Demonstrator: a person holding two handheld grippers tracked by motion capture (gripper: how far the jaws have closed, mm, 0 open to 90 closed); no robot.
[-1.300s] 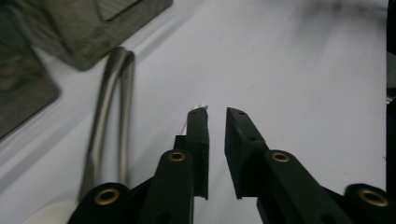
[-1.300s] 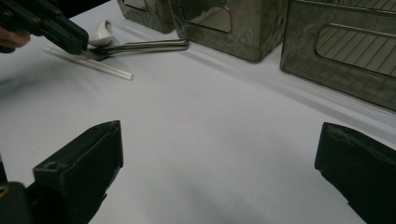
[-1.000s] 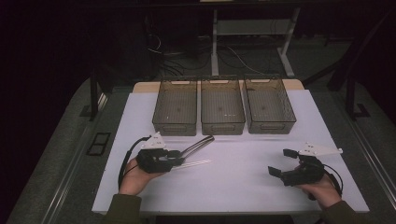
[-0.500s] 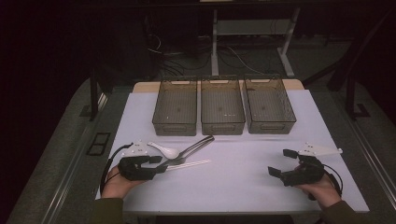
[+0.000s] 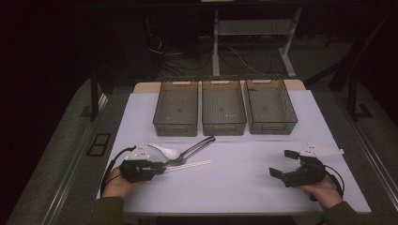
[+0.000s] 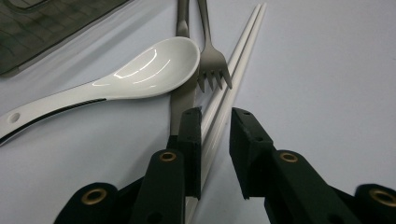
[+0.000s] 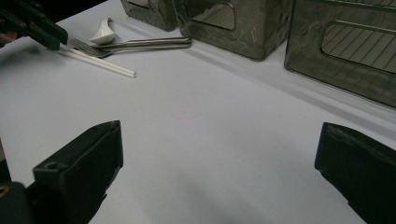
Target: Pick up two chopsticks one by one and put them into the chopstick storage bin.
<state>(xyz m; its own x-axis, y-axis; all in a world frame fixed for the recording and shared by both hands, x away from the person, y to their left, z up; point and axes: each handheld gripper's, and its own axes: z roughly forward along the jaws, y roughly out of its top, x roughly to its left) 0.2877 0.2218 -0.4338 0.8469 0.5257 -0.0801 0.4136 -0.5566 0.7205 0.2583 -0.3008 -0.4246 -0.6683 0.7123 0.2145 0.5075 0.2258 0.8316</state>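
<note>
Two white chopsticks [image 6: 219, 116] lie on the table [image 5: 244, 183] beside the fork [image 6: 212, 70] and white spoon [image 6: 140, 74], between my left gripper [image 6: 215, 123]'s jaws, which have just been closing without yet clamping, so next I squeeze and lift.

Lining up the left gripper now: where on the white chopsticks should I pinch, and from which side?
Grip the white chopsticks at their near end, coming in along their length as the left gripper does. They lie flat, side by side; farther up, the fork and spoon crowd them.
</note>
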